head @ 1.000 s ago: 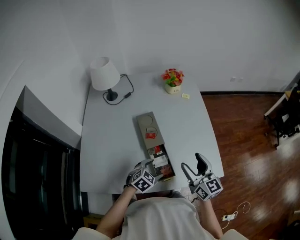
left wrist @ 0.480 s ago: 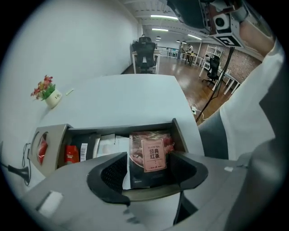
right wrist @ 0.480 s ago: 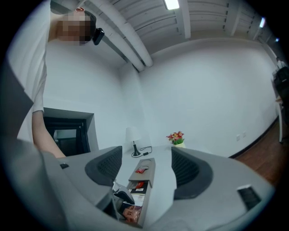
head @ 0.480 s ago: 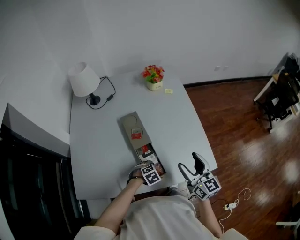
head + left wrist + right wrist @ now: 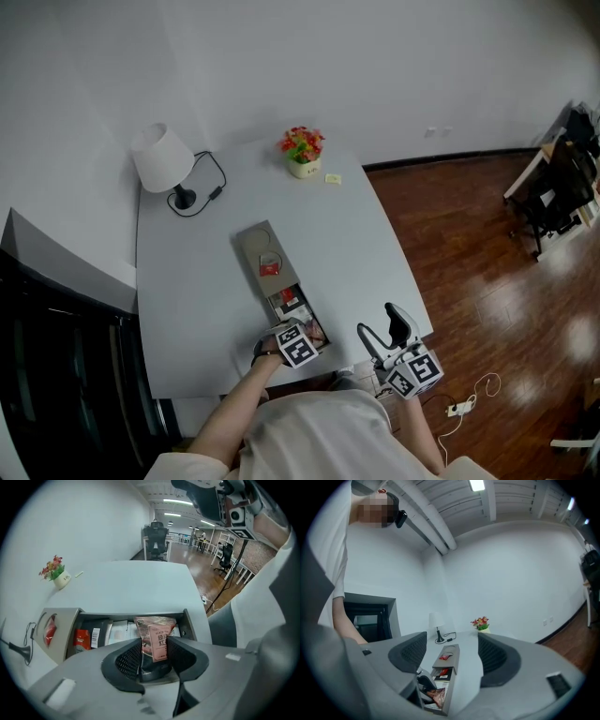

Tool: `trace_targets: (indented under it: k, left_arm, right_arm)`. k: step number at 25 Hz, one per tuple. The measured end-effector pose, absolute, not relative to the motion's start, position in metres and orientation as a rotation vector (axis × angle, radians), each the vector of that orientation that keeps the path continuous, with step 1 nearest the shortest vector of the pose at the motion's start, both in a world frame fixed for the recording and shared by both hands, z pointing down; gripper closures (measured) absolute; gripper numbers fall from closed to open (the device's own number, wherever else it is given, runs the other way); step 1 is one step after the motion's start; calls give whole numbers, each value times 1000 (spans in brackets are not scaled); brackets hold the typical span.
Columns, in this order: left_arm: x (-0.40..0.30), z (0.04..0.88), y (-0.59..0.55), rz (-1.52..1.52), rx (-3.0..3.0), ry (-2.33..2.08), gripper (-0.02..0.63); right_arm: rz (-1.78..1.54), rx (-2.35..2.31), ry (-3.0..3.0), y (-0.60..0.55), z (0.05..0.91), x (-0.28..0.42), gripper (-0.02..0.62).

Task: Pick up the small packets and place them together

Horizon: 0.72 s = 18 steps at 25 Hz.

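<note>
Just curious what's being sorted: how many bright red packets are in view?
2. One bright red packet lies on the long grey box's covered end; the other red packet lies in its open compartment. Others may be hidden beneath the white packets there.

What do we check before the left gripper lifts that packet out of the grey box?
1. Black tea packet between the left gripper jaws: ok, it stands upright between the pads.
2. Grip settled: not ok, the jaws are closing on it.
3. Single packet taken: ok, the red packet lies apart.
4. Packet bottom free of the grey box: cannot tell, the jaws hide it.
5. Right gripper out of the way: ok, open and empty.
</note>
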<state>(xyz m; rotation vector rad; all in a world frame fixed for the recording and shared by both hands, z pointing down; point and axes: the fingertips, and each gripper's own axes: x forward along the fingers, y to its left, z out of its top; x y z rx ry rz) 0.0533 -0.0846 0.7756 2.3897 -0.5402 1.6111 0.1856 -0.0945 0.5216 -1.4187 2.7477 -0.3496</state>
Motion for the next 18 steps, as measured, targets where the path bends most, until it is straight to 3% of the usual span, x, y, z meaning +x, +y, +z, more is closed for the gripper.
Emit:
trace_targets:
  k: [12, 18]
  left_arm:
    - [21, 707, -88, 1283, 2470, -801, 446]
    - [-20, 688, -128, 1295, 2453, -909, 445]
  right_arm:
    - [-354, -1305, 2807, -97, 521, 155, 259]
    - [-348, -1251, 2839, -100, 520, 143, 259]
